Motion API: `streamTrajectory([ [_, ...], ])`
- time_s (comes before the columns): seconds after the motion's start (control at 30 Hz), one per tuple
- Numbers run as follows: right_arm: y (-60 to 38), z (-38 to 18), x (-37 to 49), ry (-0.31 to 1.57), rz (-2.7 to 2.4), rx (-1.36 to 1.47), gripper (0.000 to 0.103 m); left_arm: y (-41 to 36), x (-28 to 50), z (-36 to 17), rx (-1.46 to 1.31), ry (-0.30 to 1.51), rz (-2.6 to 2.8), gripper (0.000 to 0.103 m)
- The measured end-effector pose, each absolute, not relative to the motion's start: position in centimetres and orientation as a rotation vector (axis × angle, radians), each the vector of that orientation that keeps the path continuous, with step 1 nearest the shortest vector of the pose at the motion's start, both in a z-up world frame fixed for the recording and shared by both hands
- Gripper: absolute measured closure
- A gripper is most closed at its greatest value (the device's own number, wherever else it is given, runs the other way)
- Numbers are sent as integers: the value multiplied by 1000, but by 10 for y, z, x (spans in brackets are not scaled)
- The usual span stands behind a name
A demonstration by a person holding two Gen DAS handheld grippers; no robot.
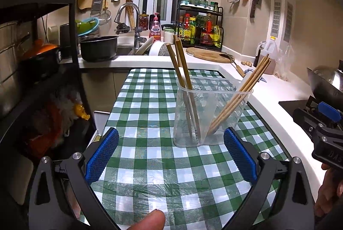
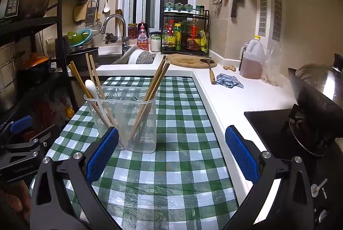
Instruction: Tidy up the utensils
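A clear plastic utensil holder [image 1: 211,116] stands upright on the green checked tablecloth [image 1: 150,114]. In it lean several wooden chopsticks [image 1: 182,71], some to the left and some to the right [image 1: 246,84]. The right wrist view shows the holder [image 2: 128,120], the chopsticks [image 2: 154,84] and a white spoon [image 2: 94,92] in it. My left gripper [image 1: 171,139] is open and empty, just short of the holder. My right gripper [image 2: 171,139] is open and empty, with the holder just ahead of its left finger.
A white counter [image 2: 235,97] runs along the right with a blue rag [image 2: 228,80], an oil jug [image 2: 253,58], a cutting board [image 2: 190,60] and a wok on the stove [image 2: 317,97]. A sink with dishes [image 2: 137,56] lies behind. A black shelf [image 1: 42,37] stands left.
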State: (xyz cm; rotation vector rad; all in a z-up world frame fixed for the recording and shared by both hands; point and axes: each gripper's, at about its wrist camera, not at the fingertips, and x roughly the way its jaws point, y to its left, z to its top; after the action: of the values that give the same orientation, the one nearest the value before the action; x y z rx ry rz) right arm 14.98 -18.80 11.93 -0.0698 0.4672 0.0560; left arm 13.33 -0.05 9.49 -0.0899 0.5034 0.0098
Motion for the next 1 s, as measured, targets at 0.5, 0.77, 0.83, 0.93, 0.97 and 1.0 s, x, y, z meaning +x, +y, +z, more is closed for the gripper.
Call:
streamTrajectory([
  [0.5,-186,118,149,471,62,-72,5,-2,132,94,-92,497,-6,8],
  [0.77,-185,118,149,472,66,-74,5,-1,132,93,-102,497,-15,8],
  [0.83,-185,118,149,472,66,-74,5,-1,132,93,-103,498,-18,8],
  [0.93,-184,118,149,473,66,-75,5,-1,133,93,-101,496,-20,8],
  [0.97,-184,118,148,473,66,-74,5,-1,133,93,-101,496,-21,8],
  [1.0,-183,118,148,472,66,-74,5,-1,133,93,-102,496,-22,8],
])
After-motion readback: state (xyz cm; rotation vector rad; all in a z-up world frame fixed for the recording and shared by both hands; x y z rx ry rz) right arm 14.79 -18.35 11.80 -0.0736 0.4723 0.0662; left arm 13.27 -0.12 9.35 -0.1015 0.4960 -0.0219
